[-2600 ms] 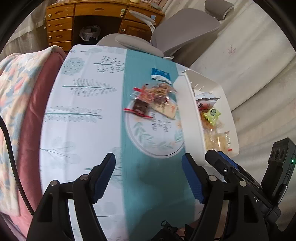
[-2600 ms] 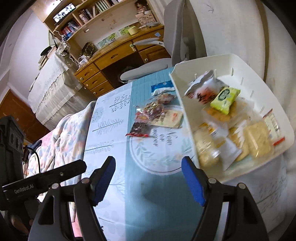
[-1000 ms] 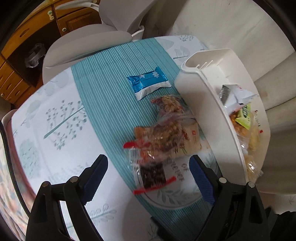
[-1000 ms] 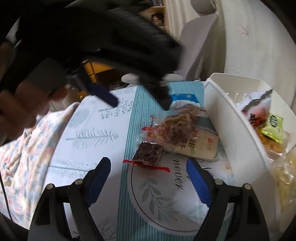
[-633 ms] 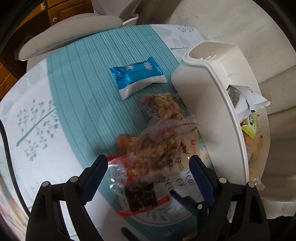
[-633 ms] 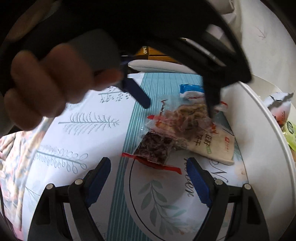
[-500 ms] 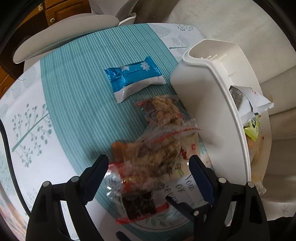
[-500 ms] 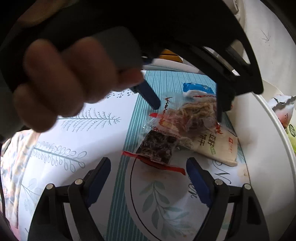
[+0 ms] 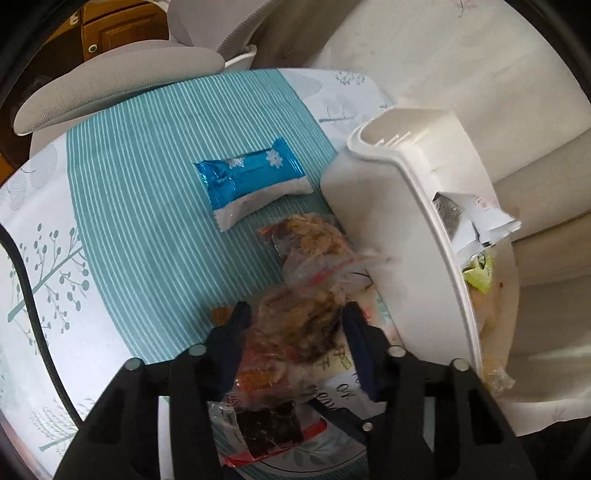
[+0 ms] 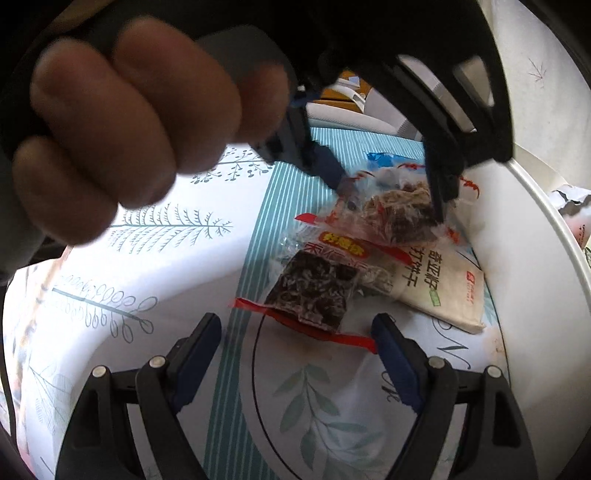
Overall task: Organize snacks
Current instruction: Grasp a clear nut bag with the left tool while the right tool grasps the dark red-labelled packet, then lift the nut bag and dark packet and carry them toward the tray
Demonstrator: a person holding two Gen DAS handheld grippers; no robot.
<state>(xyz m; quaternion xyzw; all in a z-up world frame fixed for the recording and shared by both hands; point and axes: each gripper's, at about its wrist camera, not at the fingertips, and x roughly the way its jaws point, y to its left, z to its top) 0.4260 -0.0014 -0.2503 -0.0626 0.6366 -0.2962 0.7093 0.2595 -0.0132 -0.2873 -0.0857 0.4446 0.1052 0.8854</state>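
Crinkly clear snack packet (image 9: 299, 325) squeezed by left tongs (image 9: 295, 332).

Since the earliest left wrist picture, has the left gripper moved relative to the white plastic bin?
Yes. The left gripper has advanced toward the white plastic bin's far end, and its jaws have just been closing around a clear snack packet.

Ahead of the tongs, past the far edge of the white tablecloth with teal striped runner and leaf prints (image 9: 122, 206), stands a grey padded office chair (image 9: 122, 77). Behind it is a brown wooden cabinet (image 9: 110, 26). To the right hangs a cream fabric backdrop (image 9: 461, 62), brightly daylit.
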